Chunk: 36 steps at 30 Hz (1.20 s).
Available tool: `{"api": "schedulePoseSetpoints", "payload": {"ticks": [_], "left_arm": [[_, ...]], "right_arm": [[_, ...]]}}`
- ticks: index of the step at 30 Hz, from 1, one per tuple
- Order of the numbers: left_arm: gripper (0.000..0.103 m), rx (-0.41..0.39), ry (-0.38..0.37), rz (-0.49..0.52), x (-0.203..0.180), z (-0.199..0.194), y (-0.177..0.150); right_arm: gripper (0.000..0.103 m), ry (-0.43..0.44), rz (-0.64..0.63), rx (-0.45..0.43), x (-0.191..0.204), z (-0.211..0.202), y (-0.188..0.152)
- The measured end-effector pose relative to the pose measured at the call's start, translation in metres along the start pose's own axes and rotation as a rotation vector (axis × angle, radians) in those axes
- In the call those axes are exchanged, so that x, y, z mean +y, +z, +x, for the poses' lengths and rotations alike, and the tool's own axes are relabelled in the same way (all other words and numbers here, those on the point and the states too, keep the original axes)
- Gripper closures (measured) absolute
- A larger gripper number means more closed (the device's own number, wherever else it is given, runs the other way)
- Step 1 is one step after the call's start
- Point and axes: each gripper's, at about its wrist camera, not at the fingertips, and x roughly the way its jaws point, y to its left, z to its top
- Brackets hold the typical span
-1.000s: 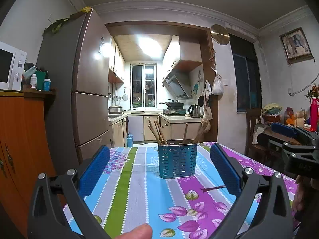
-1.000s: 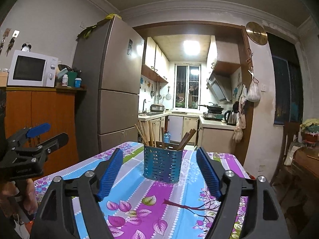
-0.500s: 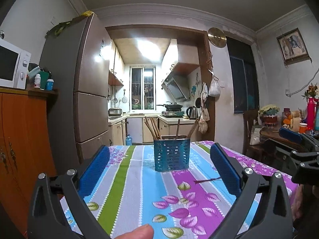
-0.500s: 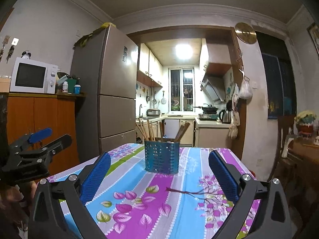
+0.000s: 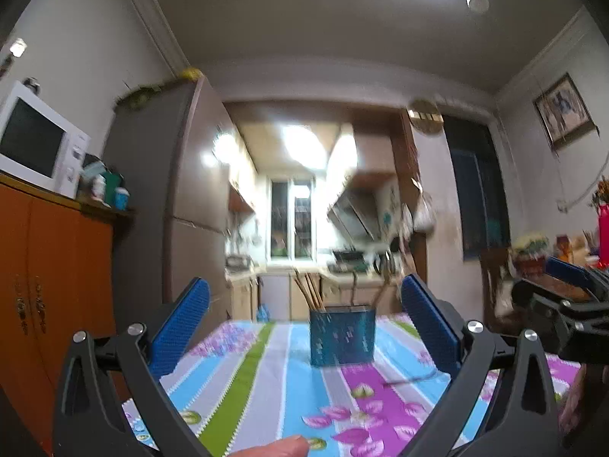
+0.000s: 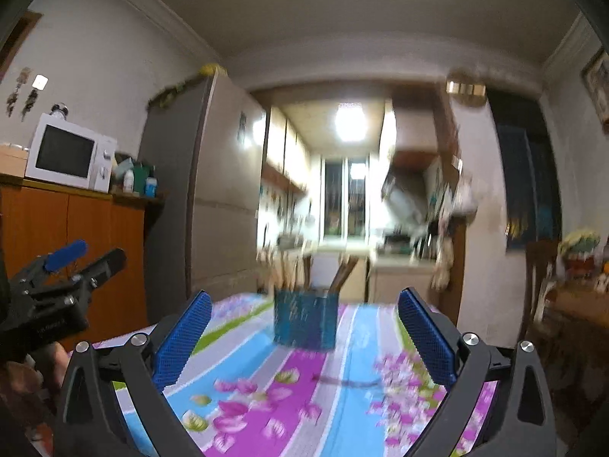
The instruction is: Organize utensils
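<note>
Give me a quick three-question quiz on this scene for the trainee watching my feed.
1. True or false: the right gripper has something between its pads.
2. What lies loose on the tablecloth in front of the blue utensil holder: A a chopstick, B a fork, C a plate?
3. Fill in: the white microwave sits on an orange ____.

Key: 1 false; 2 A, the chopstick; 3 cabinet.
</note>
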Motion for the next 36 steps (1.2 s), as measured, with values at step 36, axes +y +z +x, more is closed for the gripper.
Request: {"api": "schedulePoseSetpoints", "payload": {"ticks": [36], "left_arm": [[0.006,0.174,-0.044,0.03,-0.019,0.015,-0.015]], "right_arm": [[0.005,0.018,0.074,0.107,-0.005,-0.006,-0.015]]}}
